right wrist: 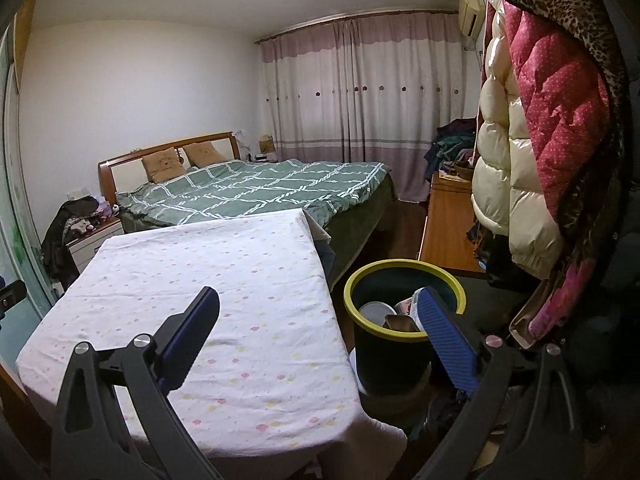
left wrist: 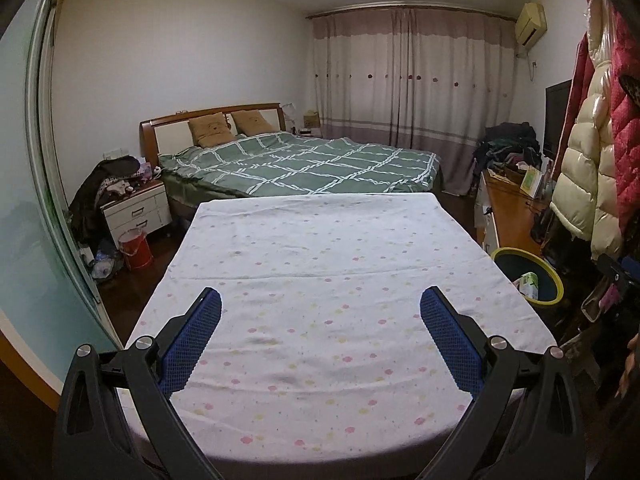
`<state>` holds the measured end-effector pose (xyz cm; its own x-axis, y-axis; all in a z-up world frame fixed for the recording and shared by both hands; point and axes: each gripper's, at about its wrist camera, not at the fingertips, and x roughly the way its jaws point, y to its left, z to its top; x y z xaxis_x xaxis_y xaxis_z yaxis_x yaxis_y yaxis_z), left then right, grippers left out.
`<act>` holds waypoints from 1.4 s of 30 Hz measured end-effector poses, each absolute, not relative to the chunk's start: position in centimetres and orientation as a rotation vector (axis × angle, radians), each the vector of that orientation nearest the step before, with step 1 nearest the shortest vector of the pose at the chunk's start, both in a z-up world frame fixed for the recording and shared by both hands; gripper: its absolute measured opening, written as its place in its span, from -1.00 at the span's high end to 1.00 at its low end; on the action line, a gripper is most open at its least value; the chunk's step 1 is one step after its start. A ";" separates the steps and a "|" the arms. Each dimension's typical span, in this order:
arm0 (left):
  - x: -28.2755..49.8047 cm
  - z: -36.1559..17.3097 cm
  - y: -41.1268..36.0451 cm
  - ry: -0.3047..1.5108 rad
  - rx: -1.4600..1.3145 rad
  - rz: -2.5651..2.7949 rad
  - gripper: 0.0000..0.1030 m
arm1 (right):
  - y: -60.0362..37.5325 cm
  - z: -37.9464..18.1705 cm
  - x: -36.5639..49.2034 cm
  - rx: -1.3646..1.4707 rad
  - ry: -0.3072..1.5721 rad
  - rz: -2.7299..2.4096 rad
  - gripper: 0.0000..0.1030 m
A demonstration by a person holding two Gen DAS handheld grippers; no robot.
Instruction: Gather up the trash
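We hold the left gripper point(left wrist: 320, 300) spread wide and empty over the table point(left wrist: 320, 240), its blue pads point(left wrist: 192, 344) well apart above the flowered cloth. Our right gripper point(right wrist: 320, 300) is likewise released, gripping nothing; one finger hangs over the cloth, the other in front of the bin point(right wrist: 404, 320) beside the table's right edge.

The right view looks down into the bin and shows trash point(right wrist: 394, 314) inside: a pale round lid-like piece, a dark container and some wrappers. The left view catches the bin point(left wrist: 528, 280) only from the side, with a green-white packet point(left wrist: 530, 283) showing at its rim.

Beyond the table stands a bed point(left wrist: 304, 160) with a green checked cover, then curtains point(left wrist: 408, 76). A nightstand point(left wrist: 136, 212) and red bucket point(left wrist: 136, 250) sit at left; coats point(right wrist: 532, 140) hang at right.
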<state>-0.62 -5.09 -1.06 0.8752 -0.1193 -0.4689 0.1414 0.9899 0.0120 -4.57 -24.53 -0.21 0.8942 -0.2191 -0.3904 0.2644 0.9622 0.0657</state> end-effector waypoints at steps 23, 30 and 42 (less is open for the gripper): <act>0.3 -0.5 -4.7 0.487 0.035 -0.130 -0.91 | -24.4 0.0 -4.3 0.113 0.390 -0.251 -0.85; 0.4 -0.5 -4.9 0.492 0.042 -0.136 -0.91 | -24.4 0.0 -4.3 0.114 0.390 -0.251 -0.85; 0.5 -0.6 -4.9 0.495 0.042 -0.138 -0.91 | -24.4 -0.3 -4.2 0.113 0.397 -0.249 -0.85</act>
